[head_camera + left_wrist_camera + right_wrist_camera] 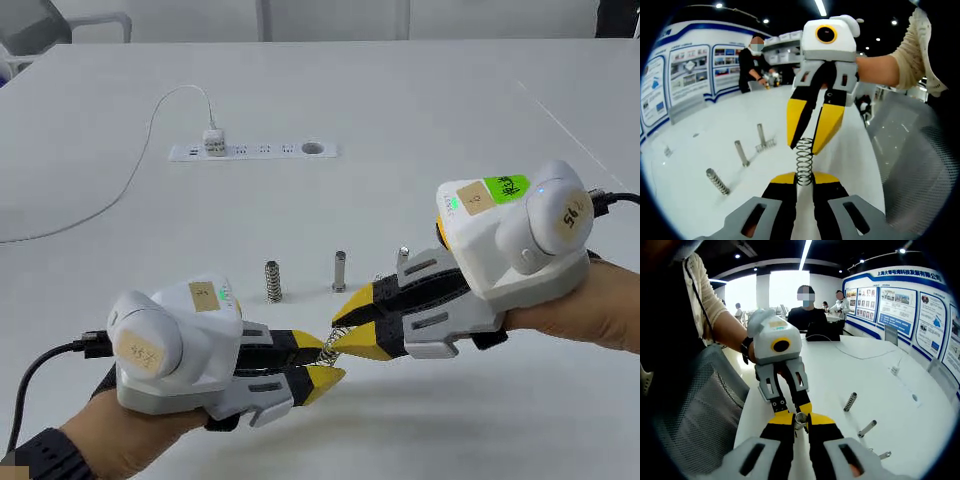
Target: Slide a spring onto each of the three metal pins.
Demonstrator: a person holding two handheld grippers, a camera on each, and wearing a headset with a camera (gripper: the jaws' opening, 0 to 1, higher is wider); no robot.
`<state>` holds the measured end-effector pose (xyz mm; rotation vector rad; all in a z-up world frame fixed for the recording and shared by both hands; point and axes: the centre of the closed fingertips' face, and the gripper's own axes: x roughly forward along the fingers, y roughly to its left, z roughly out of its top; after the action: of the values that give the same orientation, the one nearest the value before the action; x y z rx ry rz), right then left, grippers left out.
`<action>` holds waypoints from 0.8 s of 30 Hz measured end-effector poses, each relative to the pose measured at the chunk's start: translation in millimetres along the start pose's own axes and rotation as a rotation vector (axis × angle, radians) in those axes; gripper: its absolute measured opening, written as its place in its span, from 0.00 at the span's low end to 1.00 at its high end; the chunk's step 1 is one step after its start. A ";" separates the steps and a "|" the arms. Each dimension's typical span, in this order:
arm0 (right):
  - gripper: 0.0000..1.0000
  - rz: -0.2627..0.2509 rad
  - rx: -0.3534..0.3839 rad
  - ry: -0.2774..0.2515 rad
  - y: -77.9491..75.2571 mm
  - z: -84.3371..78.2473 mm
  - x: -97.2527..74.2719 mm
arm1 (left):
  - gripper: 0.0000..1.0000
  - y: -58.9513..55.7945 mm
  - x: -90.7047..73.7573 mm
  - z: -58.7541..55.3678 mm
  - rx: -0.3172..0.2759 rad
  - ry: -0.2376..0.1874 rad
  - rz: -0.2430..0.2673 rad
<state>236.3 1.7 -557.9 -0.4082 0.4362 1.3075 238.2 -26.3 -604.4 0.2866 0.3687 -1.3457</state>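
The left gripper [804,179] has its fingers drawn in to a narrow gap, nipping the near end of a spring [804,161], which stands out straight past its tips. The spring is in the air above the table [300,100], strung between the two sets of tips and touching nothing else. Its far end sits between the fingers of the right gripper [803,147], which meets the left one tip to tip; those fingers taper to a slim V that is closed onto the last coils, so each gripper has an end. The spring is thin open-coiled wire, by the look of it very light and springy. It would likely bow, or flick out sideways, if pinched at one end only or squeezed hard, and the smooth wire may slip on the pads. A hold across the coils near one end seems best, leaving the other end and the bore free to go over a pin. Beyond the tips stand the pins. To the left of the tips, the left pin [272,281] already wears a coil. The middle pin [340,270], straight beyond the tips, is bare. The right pin [403,256], just behind the right fingers, is partly hidden, and its top looks bare.
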 end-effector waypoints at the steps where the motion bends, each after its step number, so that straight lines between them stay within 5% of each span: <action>1: 0.11 -0.001 0.000 -0.007 0.1 2.2 0.6 | 0.11 -0.3 0.5 1.2 -0.001 -0.003 -0.002; 14: 0.11 -0.022 -0.001 -0.023 -2.5 6.9 1.8 | 0.12 2.7 1.7 5.5 -0.008 -0.026 0.012; 24: 0.11 -0.030 0.003 -0.016 -4.6 5.2 2.0 | 0.22 5.3 -4.7 4.4 -0.052 -0.047 0.041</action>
<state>241.6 5.1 -554.3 -0.4002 0.4176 1.2802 243.0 -22.8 -598.5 0.2181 0.3564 -1.2985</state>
